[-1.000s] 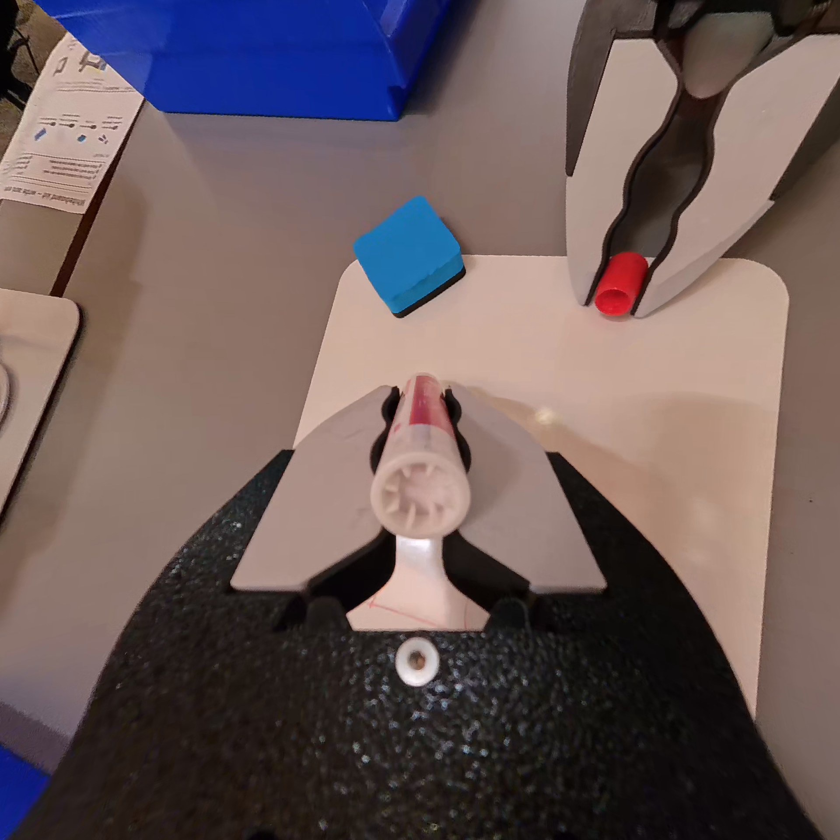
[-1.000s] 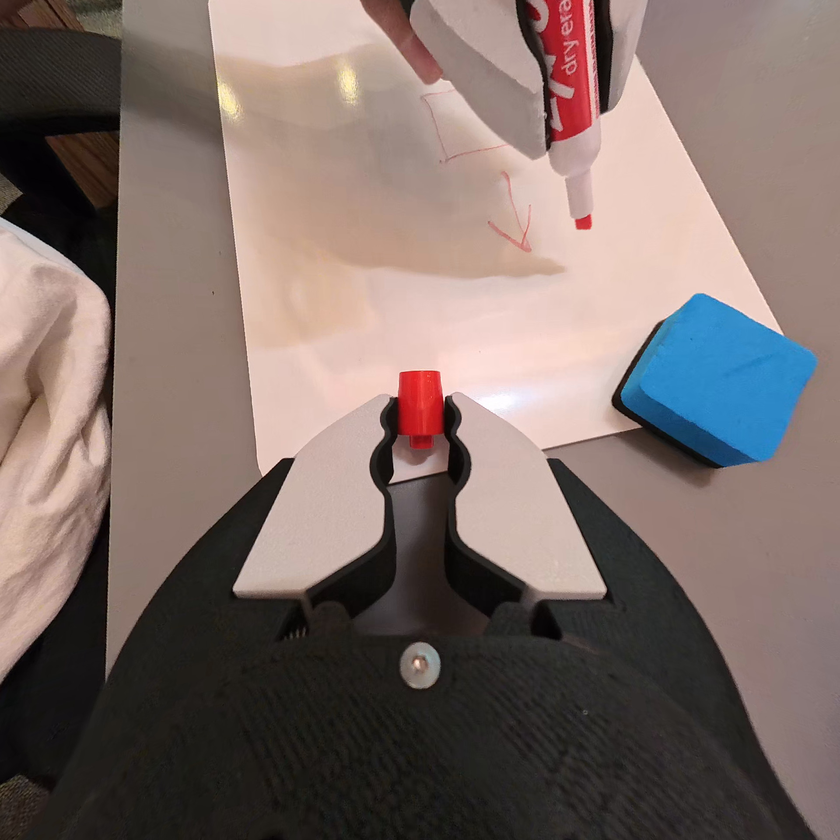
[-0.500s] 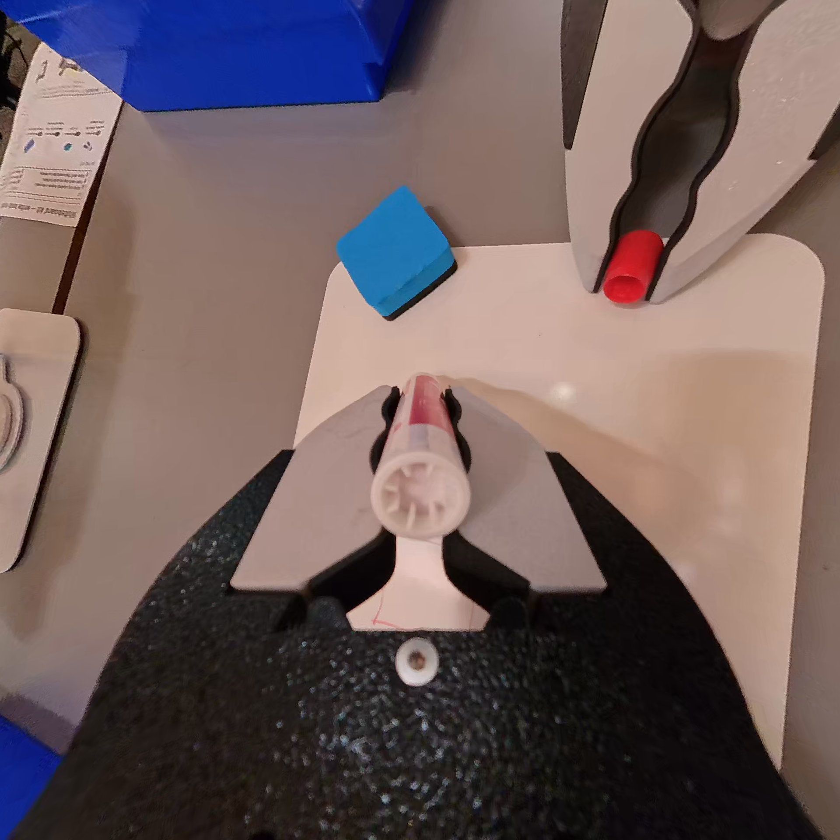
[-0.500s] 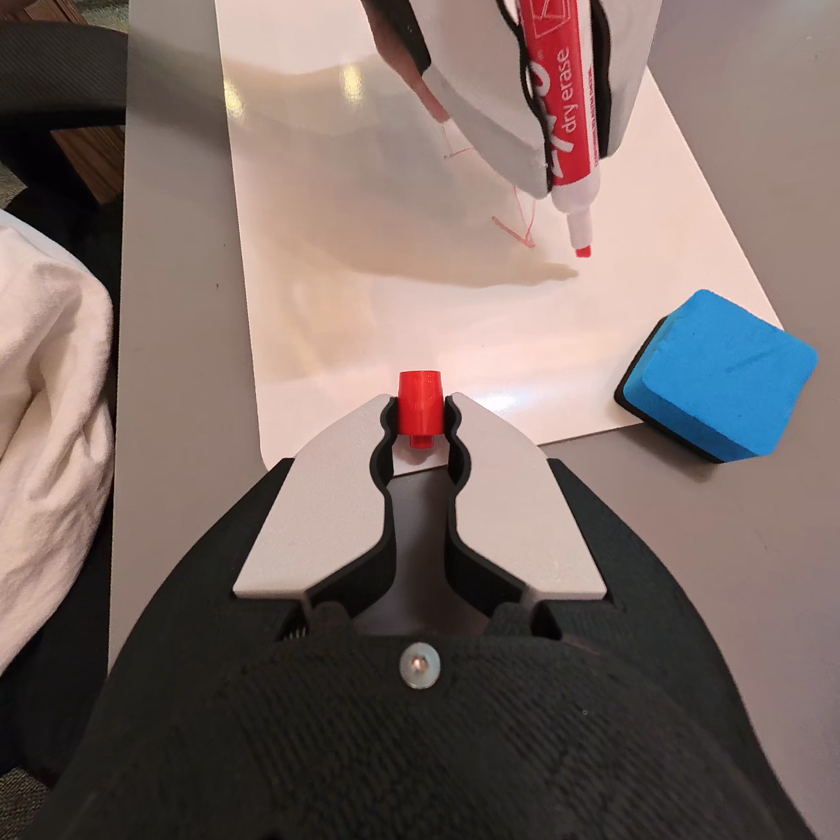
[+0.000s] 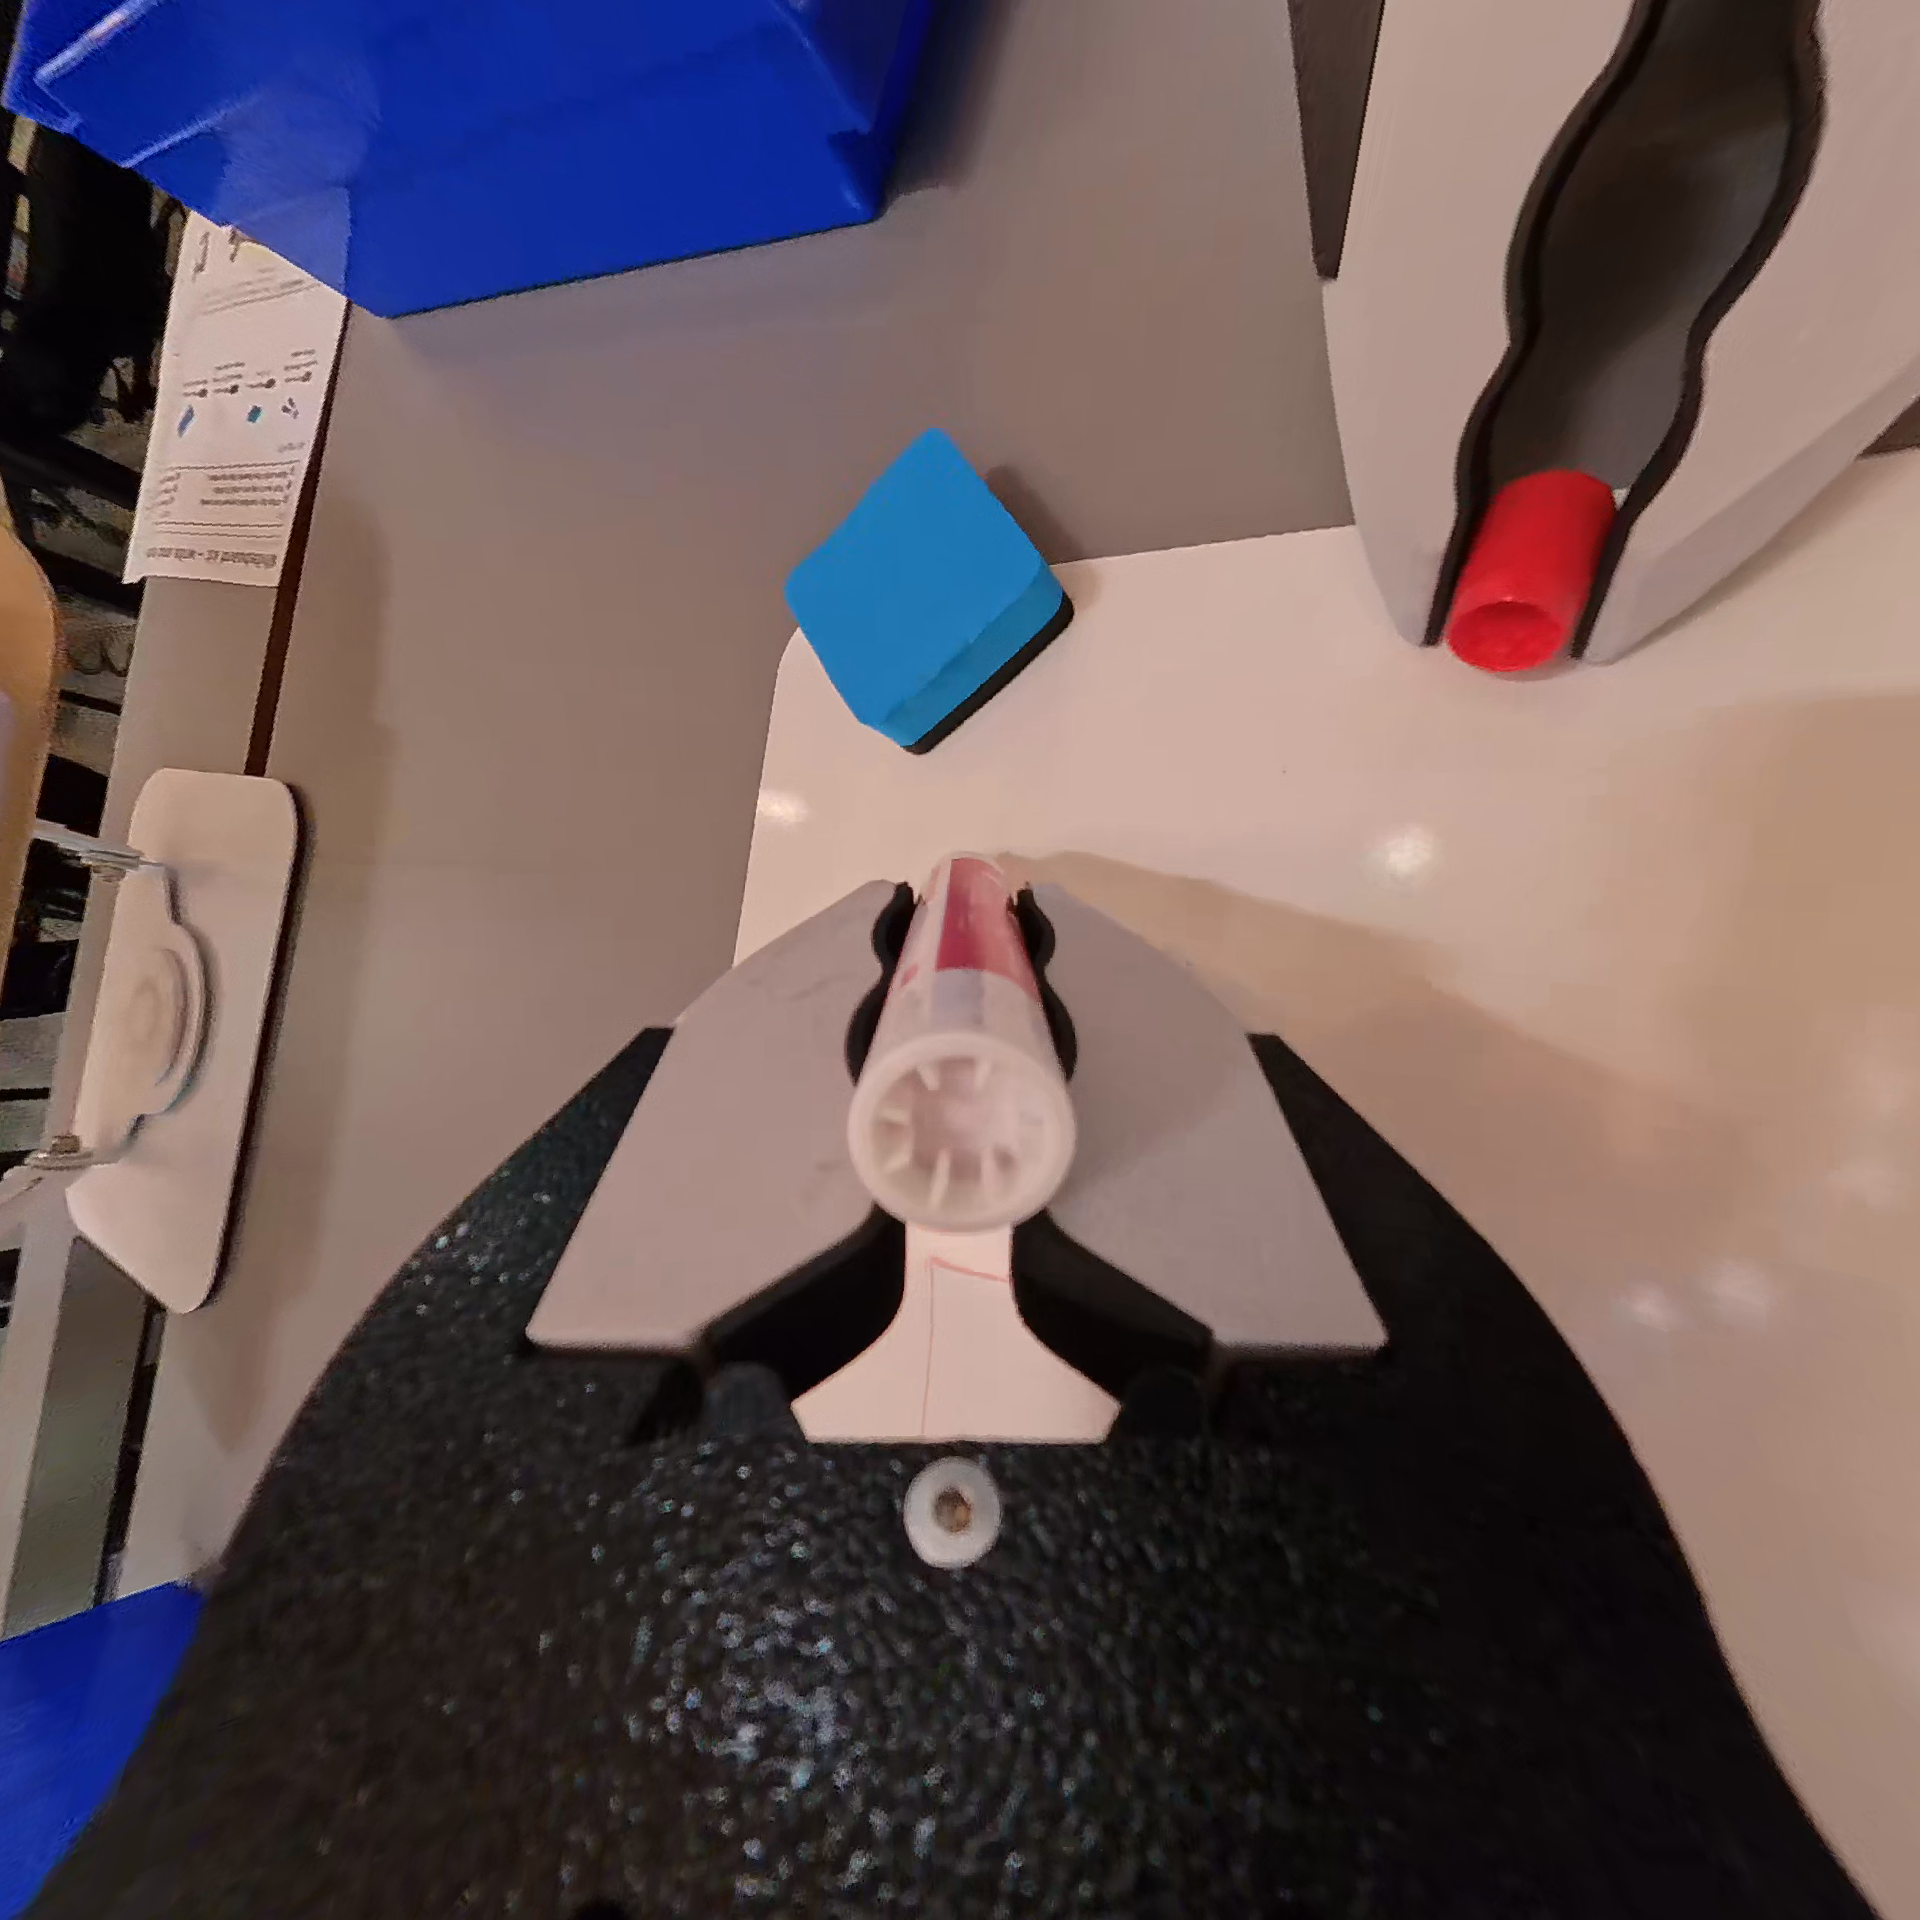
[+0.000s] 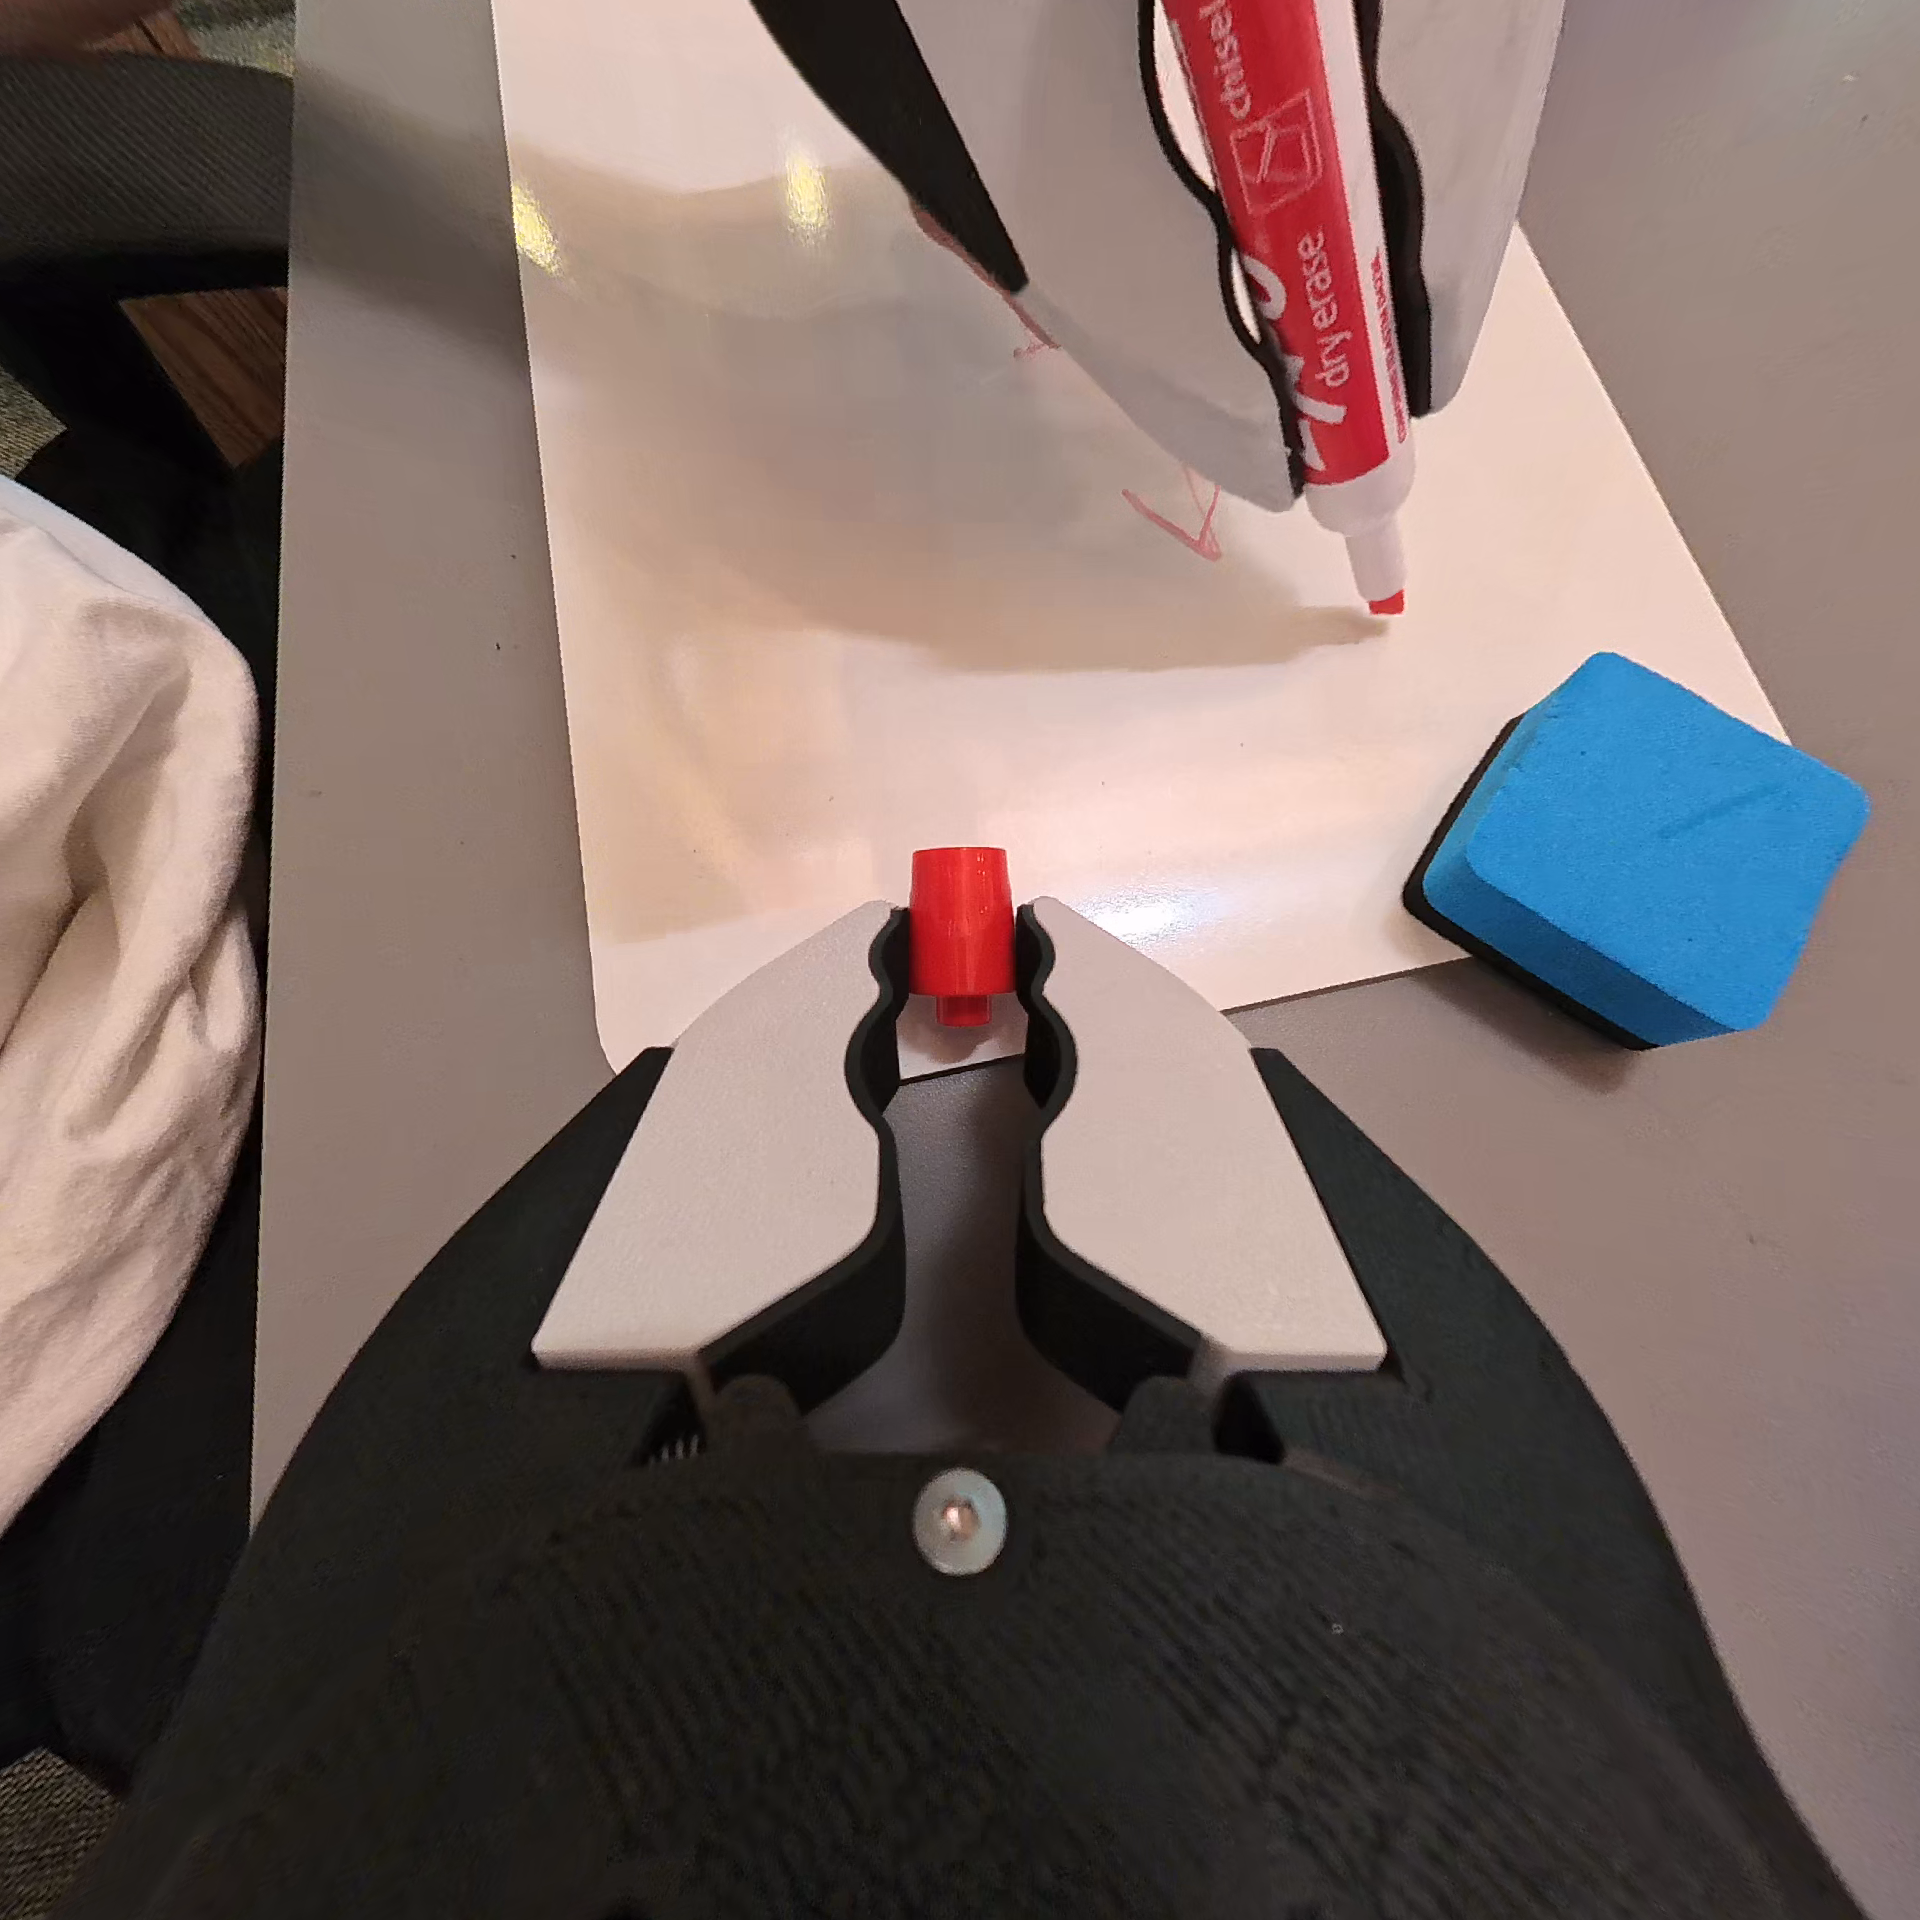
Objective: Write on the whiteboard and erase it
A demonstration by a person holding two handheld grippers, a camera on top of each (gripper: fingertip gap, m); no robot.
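Note:
My left gripper (image 5: 961, 894) is shut on a red dry-erase marker (image 5: 961, 1049), held tip down over the whiteboard (image 5: 1351, 810). In the right wrist view the marker (image 6: 1304, 301) has its red tip (image 6: 1384, 603) at or just above the whiteboard (image 6: 831, 675), beside thin red drawn lines (image 6: 1184, 525). My right gripper (image 6: 958, 914) is shut on the red marker cap (image 6: 958, 920) over the board's near edge; the cap also shows in the left wrist view (image 5: 1522, 587). A blue eraser (image 6: 1642, 847) sits at the board's corner, also seen in the left wrist view (image 5: 920, 587).
A blue bin (image 5: 468, 135) stands at the far side of the grey table (image 5: 520, 727). A printed sheet (image 5: 229, 416) and a white plaque with a clip (image 5: 177, 1029) lie to the left. White cloth (image 6: 104, 935) and a dark chair (image 6: 135, 156) lie beside the table. The grippers' ends are close to 10 centimeters from one another. My left gripper's tips are some 8 centimeters from the blue eraser (image 6: 1642, 847). It turns up in the left wrist view (image 5: 920, 570) as well.
My left gripper has carried the marker across the board toward the eraser and the right gripper, with its tip lower near the surface. The right gripper still holds the cap.

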